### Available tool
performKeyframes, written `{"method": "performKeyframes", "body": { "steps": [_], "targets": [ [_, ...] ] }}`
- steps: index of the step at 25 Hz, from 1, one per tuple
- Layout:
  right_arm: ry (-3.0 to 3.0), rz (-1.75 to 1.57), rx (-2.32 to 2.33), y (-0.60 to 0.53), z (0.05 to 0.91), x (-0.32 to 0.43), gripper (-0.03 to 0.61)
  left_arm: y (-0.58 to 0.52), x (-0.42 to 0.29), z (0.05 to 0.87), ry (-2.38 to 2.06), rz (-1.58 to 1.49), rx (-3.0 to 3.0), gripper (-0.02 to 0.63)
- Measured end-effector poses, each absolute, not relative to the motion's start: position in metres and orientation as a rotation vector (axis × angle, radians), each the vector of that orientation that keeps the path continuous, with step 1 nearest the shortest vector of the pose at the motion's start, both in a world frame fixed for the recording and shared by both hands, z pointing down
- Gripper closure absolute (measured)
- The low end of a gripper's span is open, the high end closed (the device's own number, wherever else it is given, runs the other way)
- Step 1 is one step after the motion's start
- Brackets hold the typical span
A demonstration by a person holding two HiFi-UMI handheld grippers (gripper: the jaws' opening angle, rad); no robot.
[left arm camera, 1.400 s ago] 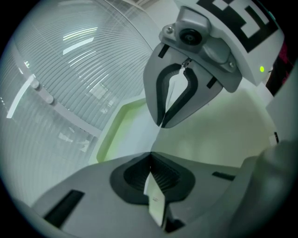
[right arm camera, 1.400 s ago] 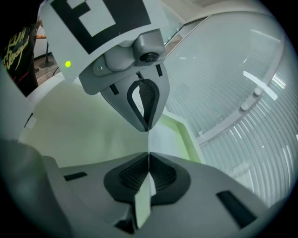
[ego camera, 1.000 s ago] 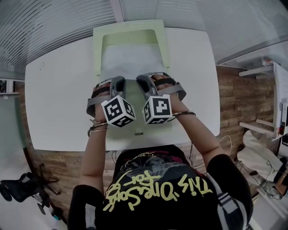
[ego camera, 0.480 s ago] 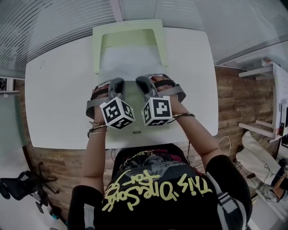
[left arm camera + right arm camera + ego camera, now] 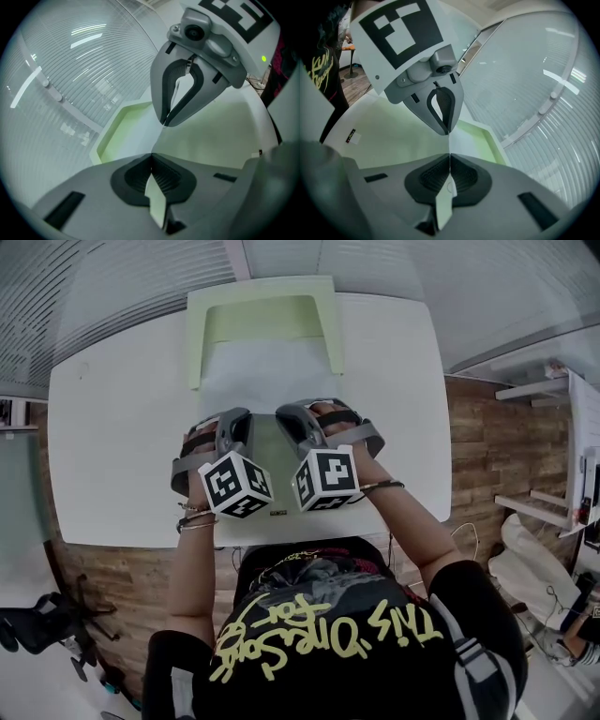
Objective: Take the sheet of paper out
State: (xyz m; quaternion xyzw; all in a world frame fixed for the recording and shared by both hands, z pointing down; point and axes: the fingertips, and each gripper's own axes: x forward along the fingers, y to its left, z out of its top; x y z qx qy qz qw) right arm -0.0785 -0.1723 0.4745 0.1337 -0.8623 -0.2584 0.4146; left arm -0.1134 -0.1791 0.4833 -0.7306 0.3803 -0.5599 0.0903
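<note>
A white sheet of paper lies with its far part in a pale green tray at the table's far side. Its near part reaches out toward me. My left gripper and right gripper sit side by side, tips converging at the sheet's near edge. In the left gripper view my left gripper is shut on a thin sheet edge, with the right gripper opposite on the same edge. The right gripper view shows the right gripper shut on that edge too, the left gripper facing it.
The white table carries a pale green surface under my hands, with a small label at its near edge. The tray's raised rim borders the sheet. Ribbed floor lies beyond the table; a wooden floor and shelves are at the right.
Both hands have drifted a little toward me and to the left in the picture. The jaws stay shut on the sheet edge.
</note>
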Motion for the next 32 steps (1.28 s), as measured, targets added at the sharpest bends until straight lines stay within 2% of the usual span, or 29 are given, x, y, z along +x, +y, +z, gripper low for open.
{"method": "performKeyframes", "body": {
  "steps": [32],
  "targets": [
    [-2.271, -0.585, 0.27, -0.136, 0.46, -0.078, 0.569, -0.143, -0.115, 0.464, 1.232, -1.617, -2.187, 0.606]
  ]
}}
